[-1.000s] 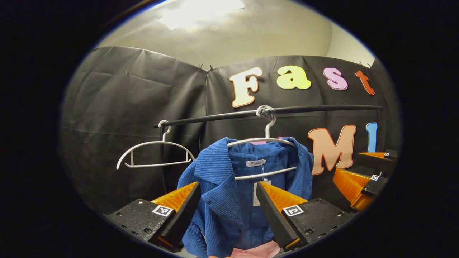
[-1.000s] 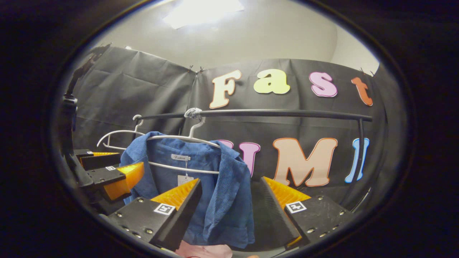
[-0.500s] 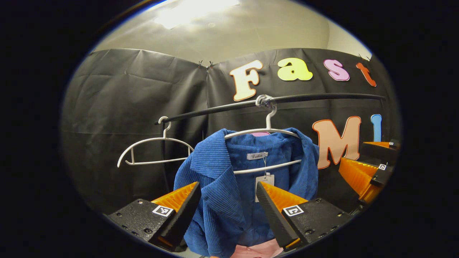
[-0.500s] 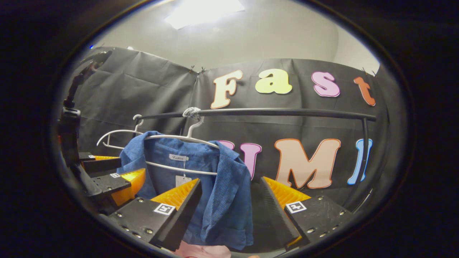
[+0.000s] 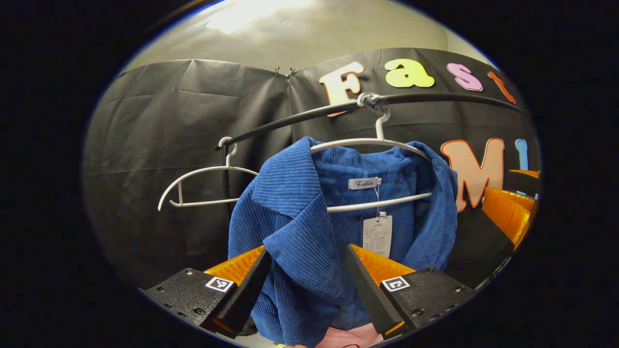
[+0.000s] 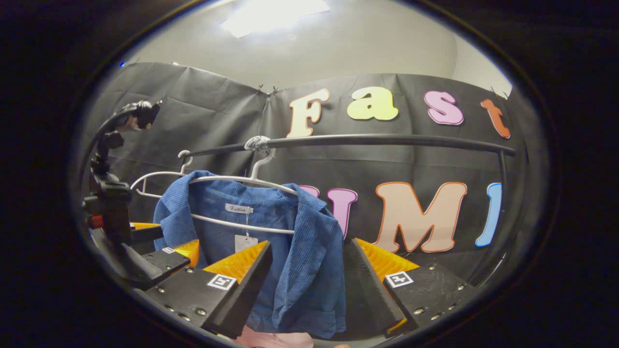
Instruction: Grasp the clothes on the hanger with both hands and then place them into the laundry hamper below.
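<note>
My left tongs (image 5: pixel 305 278) stand wide open around the blue jacket's (image 5: pixel 300 232) lapel, gripping nothing. My right tongs (image 6: pixel 309 278) stand equally open at its other lapel. The jacket hangs on the white hanger (image 5: pixel 372 145) at 12 o'clock. Grasping, lifting off and hamper placement remain.

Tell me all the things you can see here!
Jacket: one, blue, hanging on a hanger, one side between each tool's fingers.
Hangers: two, white; one holds the jacket, one hangs bare beside it.
Rail: one, black, holds both hangers.
Paper tag: one, white, dangling inside the jacket.
Pink cloth: one, below the jacket.
Left tool: one, orange and black, open.
Right tool: one, orange and black, open.
</note>
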Motion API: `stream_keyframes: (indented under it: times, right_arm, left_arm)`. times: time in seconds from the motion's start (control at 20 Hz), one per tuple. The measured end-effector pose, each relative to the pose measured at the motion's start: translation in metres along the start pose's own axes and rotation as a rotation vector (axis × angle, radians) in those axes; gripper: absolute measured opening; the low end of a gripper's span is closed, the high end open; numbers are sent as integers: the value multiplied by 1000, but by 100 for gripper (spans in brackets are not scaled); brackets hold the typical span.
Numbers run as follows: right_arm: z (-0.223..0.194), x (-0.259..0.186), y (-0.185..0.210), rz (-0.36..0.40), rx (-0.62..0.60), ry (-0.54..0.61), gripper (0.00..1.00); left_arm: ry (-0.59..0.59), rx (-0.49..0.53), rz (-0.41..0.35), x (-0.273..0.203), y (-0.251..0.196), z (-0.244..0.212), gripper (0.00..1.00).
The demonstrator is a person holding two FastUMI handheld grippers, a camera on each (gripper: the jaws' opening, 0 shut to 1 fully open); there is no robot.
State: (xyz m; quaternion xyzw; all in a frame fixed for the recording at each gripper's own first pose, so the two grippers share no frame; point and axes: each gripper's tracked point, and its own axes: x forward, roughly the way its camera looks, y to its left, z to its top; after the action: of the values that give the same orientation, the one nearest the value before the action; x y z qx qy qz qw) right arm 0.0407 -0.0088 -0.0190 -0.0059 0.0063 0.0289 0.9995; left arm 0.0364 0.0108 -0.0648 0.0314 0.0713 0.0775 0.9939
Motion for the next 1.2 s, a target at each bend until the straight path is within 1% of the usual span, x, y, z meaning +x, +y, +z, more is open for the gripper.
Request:
stream_keyframes:
  times: [0.1, 0.15, 0.2, 0.25, 0.6, 0.65, 0.7, 0.8, 0.95, 1.0, 1.05, 1.2]
  right_arm:
    - [-3, 8, 0, 3, 6, 6, 96]
    - [-5, 12, -1, 4, 8, 10, 96]
    - [-7, 16, -2, 4, 9, 14, 96]
    - [-11, 20, -2, 5, 10, 19, 96]
    - [-32, 43, 6, 21, 11, 49, 95]
    - [-36, 48, 7, 22, 10, 54, 95]
    - [-39, 52, 10, 27, 12, 59, 96]
    - [-46, 61, 14, 28, 15, 65, 96]
    - [-56, 76, 15, 20, 21, 77, 95]
    - [-61, 81, 16, 18, 23, 84, 96]
    - [-65, 86, 16, 16, 26, 90, 95]
    - [-76, 100, 19, 17, 43, 116, 96]
  left_arm:
    - [6, 9, 5, 8, 2, -5, 92]
    - [11, 9, -10, 11, 0, -7, 92]
    - [12, 2, -25, 14, -2, -7, 95]
    - [17, 1, -25, 18, -1, -8, 94]
    - [41, -3, 23, 27, 23, -13, 8]
    - [42, 1, 22, 27, 23, -12, 8]
    - [42, 8, 21, 26, 24, -12, 6]
    - [37, 22, 11, 24, 24, -10, 4]
    - [37, 32, -3, 21, 24, -7, 3]
    - [38, 33, -6, 20, 25, -7, 0]
    - [39, 33, -8, 19, 25, -7, 0]
    - [36, 34, -10, 16, 28, -4, 3]
